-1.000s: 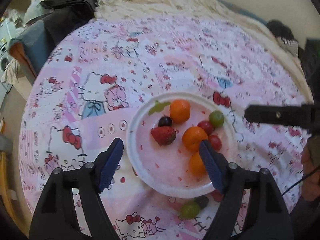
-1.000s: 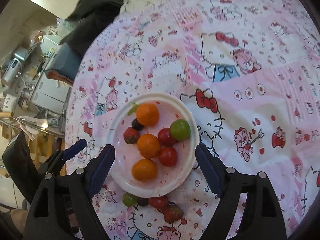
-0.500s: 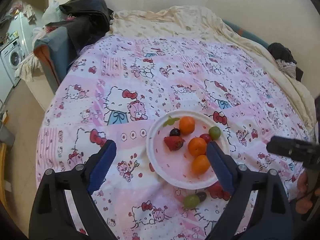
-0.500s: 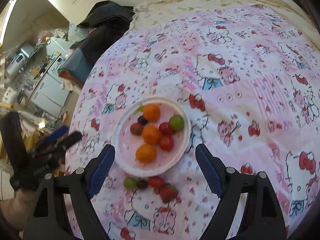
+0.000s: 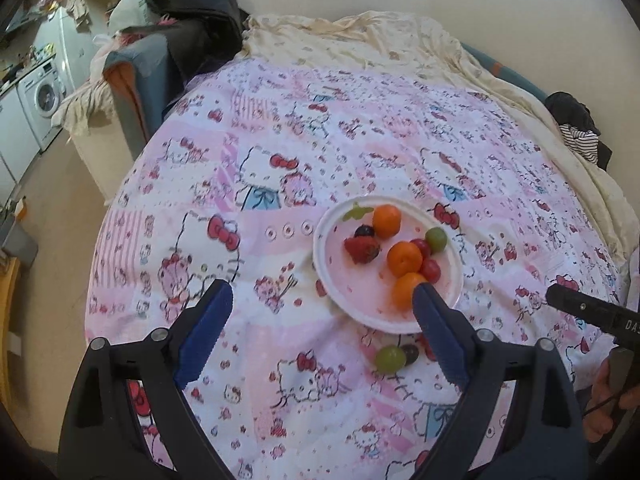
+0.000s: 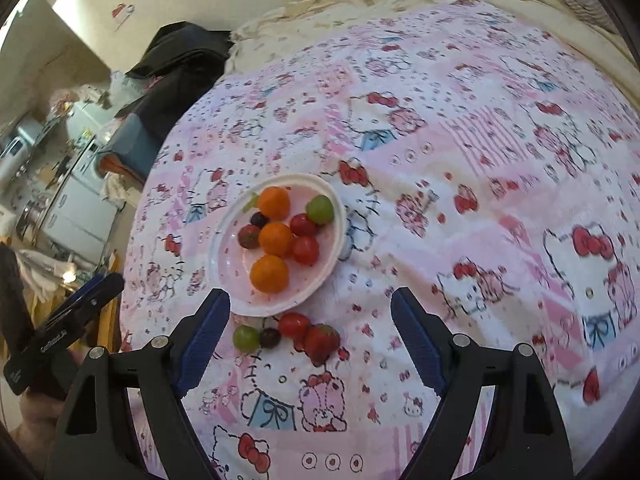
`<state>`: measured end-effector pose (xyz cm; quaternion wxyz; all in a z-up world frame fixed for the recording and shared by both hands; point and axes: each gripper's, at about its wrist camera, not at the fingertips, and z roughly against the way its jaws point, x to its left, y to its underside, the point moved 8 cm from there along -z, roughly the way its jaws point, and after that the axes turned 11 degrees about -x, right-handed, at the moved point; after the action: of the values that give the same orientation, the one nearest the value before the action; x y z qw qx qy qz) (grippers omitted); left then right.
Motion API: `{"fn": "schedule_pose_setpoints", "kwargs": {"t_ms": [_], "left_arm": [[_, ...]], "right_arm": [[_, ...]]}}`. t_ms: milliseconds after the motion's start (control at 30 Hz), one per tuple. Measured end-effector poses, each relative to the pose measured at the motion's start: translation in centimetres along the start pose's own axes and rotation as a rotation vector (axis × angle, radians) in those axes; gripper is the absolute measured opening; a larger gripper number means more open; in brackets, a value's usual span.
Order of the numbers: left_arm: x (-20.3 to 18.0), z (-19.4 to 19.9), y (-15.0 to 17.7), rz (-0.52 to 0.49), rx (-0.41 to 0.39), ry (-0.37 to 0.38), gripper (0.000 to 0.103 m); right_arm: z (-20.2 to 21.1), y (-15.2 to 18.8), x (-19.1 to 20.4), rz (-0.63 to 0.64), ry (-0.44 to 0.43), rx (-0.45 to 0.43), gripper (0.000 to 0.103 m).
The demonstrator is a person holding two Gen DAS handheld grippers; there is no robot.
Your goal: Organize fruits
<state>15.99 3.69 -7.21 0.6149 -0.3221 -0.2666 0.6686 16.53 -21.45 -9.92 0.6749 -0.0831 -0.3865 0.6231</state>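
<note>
A white plate (image 5: 332,280) (image 6: 224,248) sits on the pink Hello Kitty cloth. It holds three oranges (image 6: 275,238), two cherry tomatoes (image 6: 305,250), a green grape (image 6: 321,209), a dark grape (image 6: 259,220) and a strawberry (image 5: 362,249). On the cloth beside the plate lie a green grape (image 5: 389,359) (image 6: 245,337), a dark grape (image 6: 270,337), a tomato (image 6: 293,325) and a strawberry (image 6: 321,342). My left gripper (image 5: 322,300) is open and empty, above the cloth near the plate. My right gripper (image 6: 310,308) is open and empty, above the loose fruits.
The cloth covers a bed with a cream sheet (image 5: 360,40) at the far side. Dark clothes (image 5: 192,12) and a blue cushion (image 5: 136,64) lie at the far left. A washing machine (image 5: 42,92) stands beyond the bed's left edge.
Both grippers have pulled back and up from the plate, so more of the bed shows. Both stay open and empty. The fruits have not moved.
</note>
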Motion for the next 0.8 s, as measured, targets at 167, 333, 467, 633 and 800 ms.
{"fn": "schedule_pose_setpoints", "kwargs": {"t_ms": [167,333,467,633,800], "left_arm": [[1.3,-0.7,1.6,0.039,0.055,-0.025,0.089],[1.4,-2.0,3.5,0.067,0.13,-0.006,0.089],[-0.4,-3.7,5.7,0.053,0.22,0.047,0.078],[-5.3,-6.5,9.5,-0.062,0.341,0.15,0.059],[-7.5,-8.0,10.7,-0.14,0.365,0.181,0.052]], "right_arm": [[0.3,0.6,-1.1,-0.066,0.023,-0.014,0.085],[-0.4,0.8,-1.3,-0.087,0.023,0.009,0.085],[-1.1,1.2,-1.5,-0.094,0.031,0.034,0.085],[-1.8,1.6,-2.0,-0.106,0.043,0.062,0.085],[-2.0,1.7,-2.5,-0.106,0.053,0.073,0.085]]}}
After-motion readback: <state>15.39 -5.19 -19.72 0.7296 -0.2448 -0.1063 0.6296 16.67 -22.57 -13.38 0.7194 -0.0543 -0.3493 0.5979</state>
